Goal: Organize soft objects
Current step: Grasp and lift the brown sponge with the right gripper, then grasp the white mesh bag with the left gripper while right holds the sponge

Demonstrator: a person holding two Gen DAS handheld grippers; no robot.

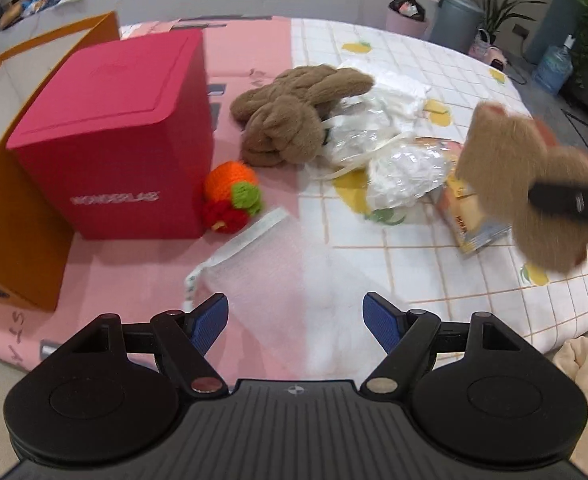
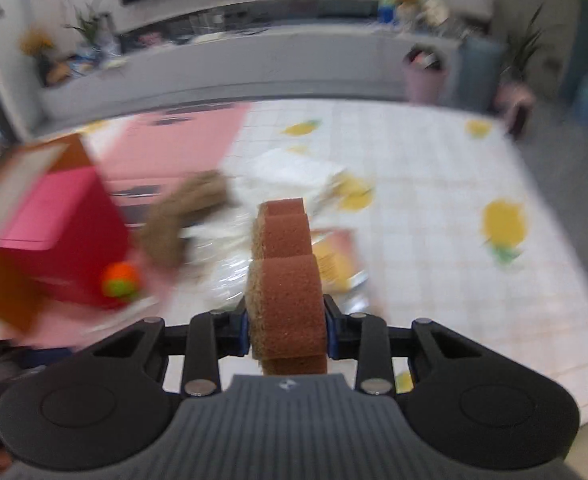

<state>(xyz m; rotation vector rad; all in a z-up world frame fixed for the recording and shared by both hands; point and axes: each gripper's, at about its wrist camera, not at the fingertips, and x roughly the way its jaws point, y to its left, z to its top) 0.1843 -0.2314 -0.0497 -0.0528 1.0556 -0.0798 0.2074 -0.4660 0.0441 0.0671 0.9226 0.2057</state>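
So the right gripper (image 2: 287, 330) is pinching a brown sponge (image 2: 283, 280), lobed like a cloud, fuzzy tan on one face, lifted above the checked mat (image 2: 434, 208). Left gripper (image 1: 295, 322) is spread wide, nothing in it, over a white mesh bag (image 1: 269, 264).

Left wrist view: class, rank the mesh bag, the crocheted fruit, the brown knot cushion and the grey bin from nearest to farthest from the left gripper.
1. Mesh bag: just ahead of the left gripper.
2. Crocheted fruit: ahead-left, beside the red box.
3. Brown knot cushion: mid-mat, past the fruit.
4. Grey bin: off the mat, far right.
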